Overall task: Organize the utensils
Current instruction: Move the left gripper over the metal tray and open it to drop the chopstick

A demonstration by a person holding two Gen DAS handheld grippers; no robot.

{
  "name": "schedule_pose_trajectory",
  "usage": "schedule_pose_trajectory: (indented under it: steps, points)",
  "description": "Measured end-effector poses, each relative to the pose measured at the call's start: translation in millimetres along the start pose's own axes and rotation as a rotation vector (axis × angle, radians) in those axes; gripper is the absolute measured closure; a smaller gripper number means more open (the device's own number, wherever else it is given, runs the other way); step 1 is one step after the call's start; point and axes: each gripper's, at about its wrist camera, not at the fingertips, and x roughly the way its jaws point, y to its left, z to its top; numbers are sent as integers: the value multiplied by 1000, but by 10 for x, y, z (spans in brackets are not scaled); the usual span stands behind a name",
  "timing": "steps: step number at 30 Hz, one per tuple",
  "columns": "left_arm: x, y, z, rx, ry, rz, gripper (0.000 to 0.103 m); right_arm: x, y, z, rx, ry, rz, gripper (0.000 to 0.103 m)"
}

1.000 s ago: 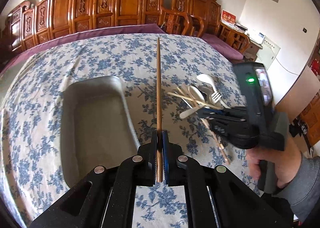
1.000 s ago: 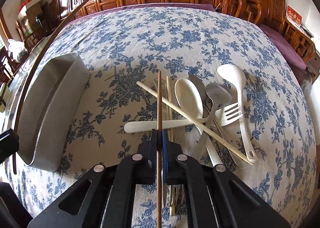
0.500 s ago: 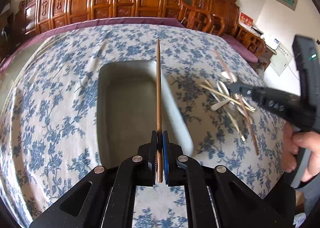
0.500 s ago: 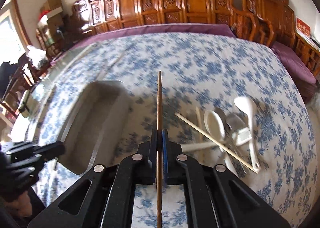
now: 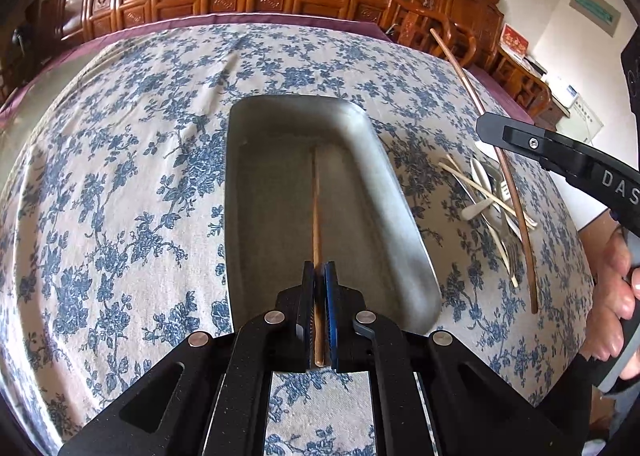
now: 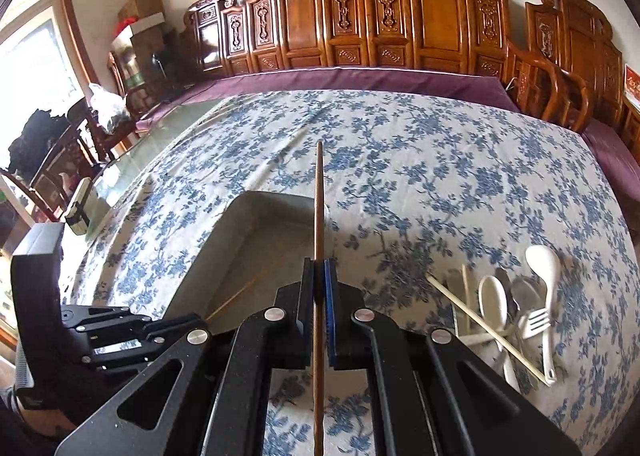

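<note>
My left gripper [image 5: 319, 270] is shut on a brown chopstick [image 5: 316, 207] that points down into the grey metal tray [image 5: 400, 215], its tip near the tray floor. My right gripper [image 6: 319, 268] is shut on a second brown chopstick [image 6: 319, 195], held over the tray's right rim [image 6: 276, 197]. That chopstick also shows in the left wrist view [image 5: 508, 175], crossing above the utensil pile [image 5: 492, 195]. The pile holds white spoons, a fork and pale chopsticks [image 6: 516, 312] on the floral cloth, right of the tray.
The table carries a blue floral cloth [image 5: 120, 175] with a purple edge at the back. Carved wooden chairs [image 6: 400, 15] line the far side. A small device [image 6: 78, 207] stands at the table's left edge.
Both grippers have swung left from the utensil pile to the tray. The left chopstick now dips into the tray; the right one has lifted off the pile and hangs over the tray rim.
</note>
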Motion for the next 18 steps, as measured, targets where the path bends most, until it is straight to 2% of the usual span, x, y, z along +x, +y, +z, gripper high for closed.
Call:
schedule_pose_trajectory:
  steps: [8,13,18]
  points:
    - [0,80,112,-17,-13,3,96,153,74,75,14,10,32,97]
    - [-149,163,159,-15,-57,53,85,233,168,155,40,9,75,97]
    - [-264,321,190,-36,-88,96,85,410,294,196,68,18,108,97]
